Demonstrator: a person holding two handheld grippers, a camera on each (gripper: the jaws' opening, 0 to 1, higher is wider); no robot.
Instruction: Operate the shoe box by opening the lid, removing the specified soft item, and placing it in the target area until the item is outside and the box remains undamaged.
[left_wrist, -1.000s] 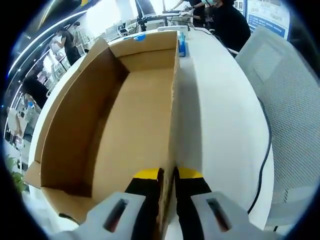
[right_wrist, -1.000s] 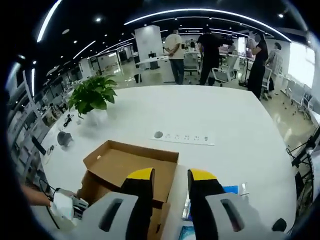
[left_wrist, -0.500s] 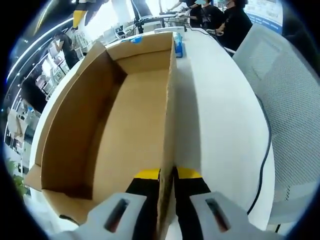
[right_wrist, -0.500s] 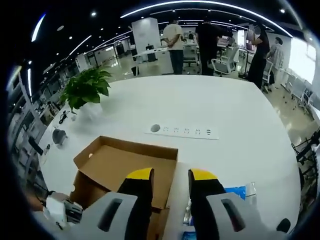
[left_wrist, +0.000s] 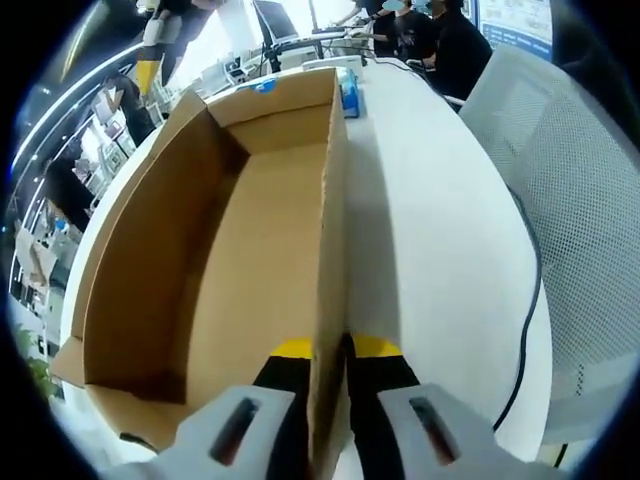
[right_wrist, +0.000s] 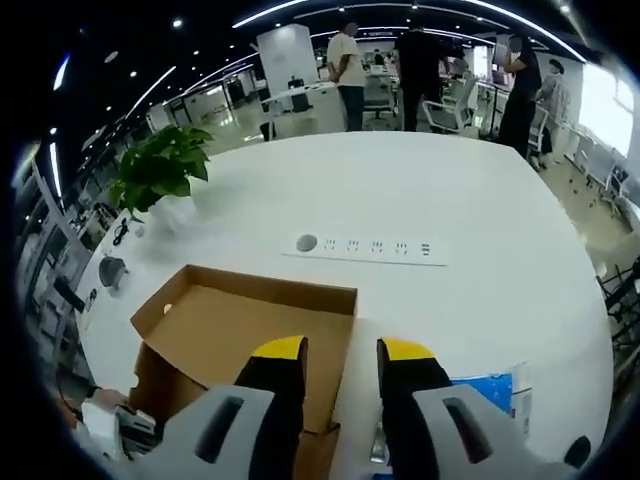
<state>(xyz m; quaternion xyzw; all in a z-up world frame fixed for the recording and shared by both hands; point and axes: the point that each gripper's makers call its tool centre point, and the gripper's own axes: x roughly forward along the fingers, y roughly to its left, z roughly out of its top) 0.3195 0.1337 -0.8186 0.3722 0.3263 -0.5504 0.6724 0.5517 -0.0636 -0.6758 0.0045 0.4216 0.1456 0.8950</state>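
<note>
Evidently the lid-opening step was in hand: in the left gripper view the left gripper (left_wrist: 327, 350) rose from the bottom centre of the frame with its yellow-tipped fingers (left_wrist: 292, 350) clamped on the thin cardboard wall of the shoe box (left_wrist: 200, 260), one finger inside and one outside, the wall running away from them toward the top of the frame. What lay open to the left of that wall was a bare brown cardboard tray with nothing soft visible in it, so this was probably the lid or an emptied half; I could not tell which. The white table (left_wrist: 440, 250) stretched to the right of it, with a black cable (left_wrist: 530, 290) along its edge and a mesh chair (left_wrist: 580, 180) at the right of the frame. In the right gripper view the right gripper (right_wrist: 342, 350) sat at the bottom centre with its fingers apart and nothing between them, poised above the box's open flap (right_wrist: 245, 325) in the lower left. A power strip (right_wrist: 365, 247) lay mid-frame on the table, a potted plant (right_wrist: 158, 172) at the upper left, and a blue packet (right_wrist: 490, 395) at the lower right. The soft item was hidden, so the next move called for exposing the box interior, then bringing the free right fingers down onto the item gently, without tearing the cardboard.
</note>
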